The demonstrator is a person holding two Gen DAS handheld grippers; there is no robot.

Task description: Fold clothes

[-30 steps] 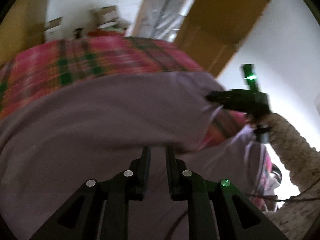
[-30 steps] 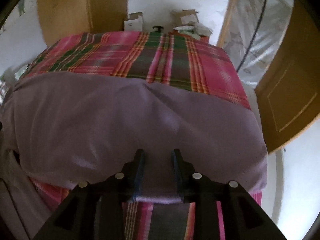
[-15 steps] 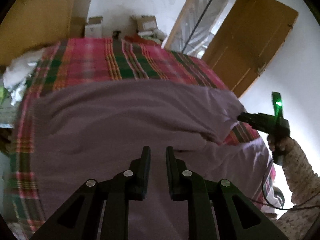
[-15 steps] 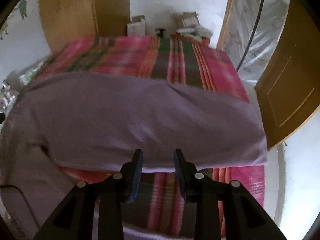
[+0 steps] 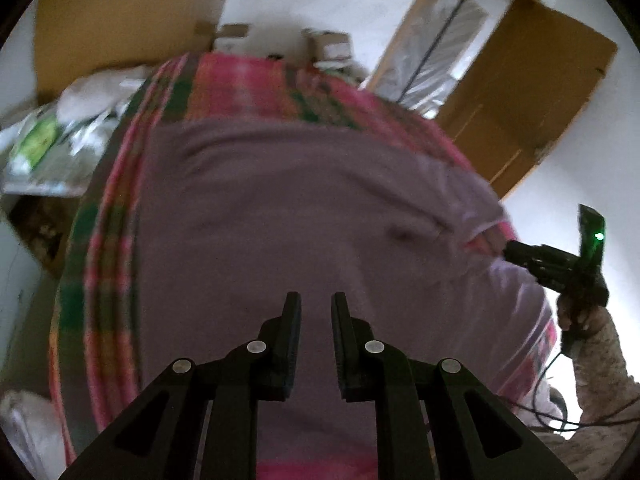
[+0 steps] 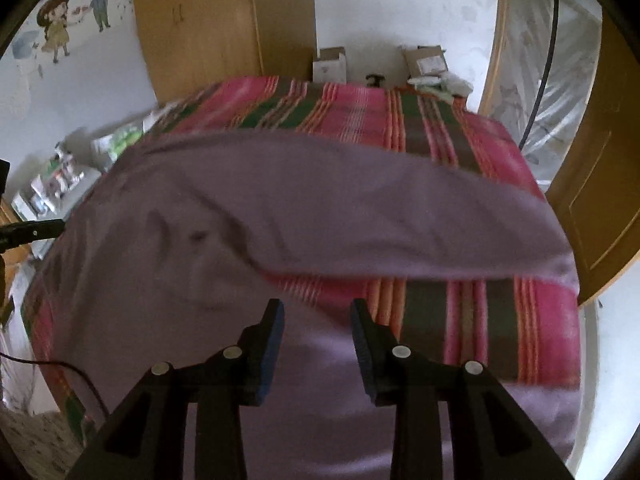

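Over plaid bed (image 6: 460,128): lilac garment (image 6: 280,200) released since earlier; both jaws parted, empty.

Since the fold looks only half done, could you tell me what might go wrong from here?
1. The purple garment lies askew, one band crossing the plaid cover, so the next fold may come out crooked.
2. Both the right gripper and left gripper appear open and hold nothing; a hasty regrasp could pinch the cover too.
3. A black cable runs beside the bed and might snag.
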